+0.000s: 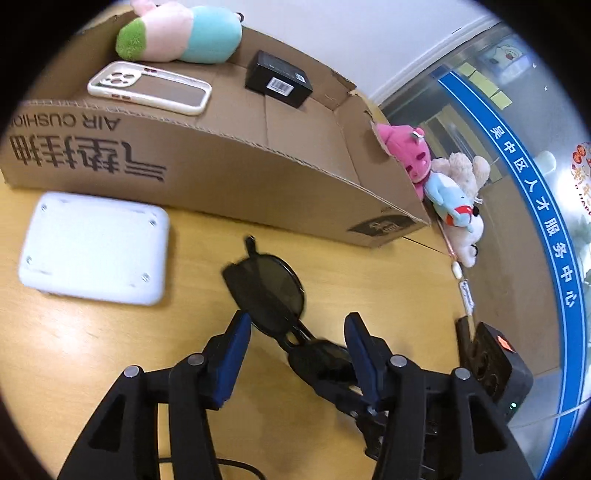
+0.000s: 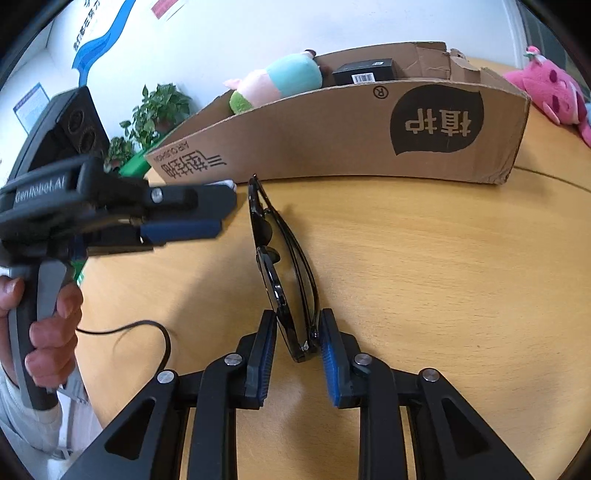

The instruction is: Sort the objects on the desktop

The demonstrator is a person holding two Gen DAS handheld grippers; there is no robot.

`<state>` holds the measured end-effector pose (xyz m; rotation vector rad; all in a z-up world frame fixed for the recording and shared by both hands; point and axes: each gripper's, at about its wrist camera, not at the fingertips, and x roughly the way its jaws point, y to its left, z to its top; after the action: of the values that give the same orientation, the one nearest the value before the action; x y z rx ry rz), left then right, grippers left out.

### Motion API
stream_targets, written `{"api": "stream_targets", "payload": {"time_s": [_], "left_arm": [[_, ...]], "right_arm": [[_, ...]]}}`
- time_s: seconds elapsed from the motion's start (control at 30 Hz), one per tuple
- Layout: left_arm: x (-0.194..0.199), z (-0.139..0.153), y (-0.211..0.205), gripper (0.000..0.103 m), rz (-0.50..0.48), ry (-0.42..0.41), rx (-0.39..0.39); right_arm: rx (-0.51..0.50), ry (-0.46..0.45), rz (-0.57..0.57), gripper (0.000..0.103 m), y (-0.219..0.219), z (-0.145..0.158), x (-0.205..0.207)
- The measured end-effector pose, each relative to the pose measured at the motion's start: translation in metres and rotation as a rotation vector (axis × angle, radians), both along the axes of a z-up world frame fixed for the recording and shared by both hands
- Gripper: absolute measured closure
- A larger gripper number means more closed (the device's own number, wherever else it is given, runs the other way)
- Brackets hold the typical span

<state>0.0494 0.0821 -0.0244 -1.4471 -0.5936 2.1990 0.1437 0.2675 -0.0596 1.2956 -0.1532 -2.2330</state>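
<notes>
Black folded sunglasses (image 2: 284,258) are held on edge over the wooden table (image 2: 424,258). My right gripper (image 2: 298,334) is shut on their near end. In the left wrist view the sunglasses (image 1: 267,291) lie between the fingers of my left gripper (image 1: 295,328), which is open and not touching them. The right gripper (image 1: 343,373) shows there, clamped on the glasses. The left gripper (image 2: 218,210) shows at the left of the right wrist view. The cardboard box (image 1: 229,173) behind holds a plush toy (image 1: 181,35), a phone case (image 1: 149,88) and a black box (image 1: 279,79).
A white flat device (image 1: 94,253) lies on the table left of the glasses. Plush toys (image 1: 443,184) are piled at the box's right end. A black cable (image 2: 147,328) crosses the table. Potted plants (image 2: 155,114) stand behind.
</notes>
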Motion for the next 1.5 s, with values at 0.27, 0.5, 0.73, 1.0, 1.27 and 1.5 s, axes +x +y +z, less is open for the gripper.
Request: {"api": "stream_targets", "payload": {"time_s": [0.27, 0.5, 0.73, 1.0, 1.27, 1.5], "left_arm": [[-0.016, -0.027, 0.007, 0.051, -0.021, -0.092, -0.029], [-0.022, -0.030, 0.004, 0.053, 0.000, -0.088, 0.019], [-0.020, -0.029, 0.009, 0.072, -0.014, -0.063, 0.008], [-0.017, -0.008, 0.014, 0.083, -0.029, -0.011, -0.020], [-0.022, 0.043, 0.025, 0.085, -0.041, 0.106, -0.026], [-0.038, 0.085, 0.031, 0.090, -0.062, 0.194, -0.038]], "right_arm": [[0.155, 0.061, 0.062, 0.016, -0.002, 0.025, 0.005], [0.155, 0.004, 0.170, 0.049, -0.026, 0.007, -0.027], [0.153, 0.010, 0.183, 0.077, -0.034, 0.012, -0.023], [0.033, 0.016, 0.082, 0.079, -0.015, 0.026, -0.013], [-0.005, 0.118, 0.024, 0.079, -0.010, 0.070, -0.008], [-0.044, 0.225, -0.017, 0.079, -0.002, 0.116, -0.030]]}}
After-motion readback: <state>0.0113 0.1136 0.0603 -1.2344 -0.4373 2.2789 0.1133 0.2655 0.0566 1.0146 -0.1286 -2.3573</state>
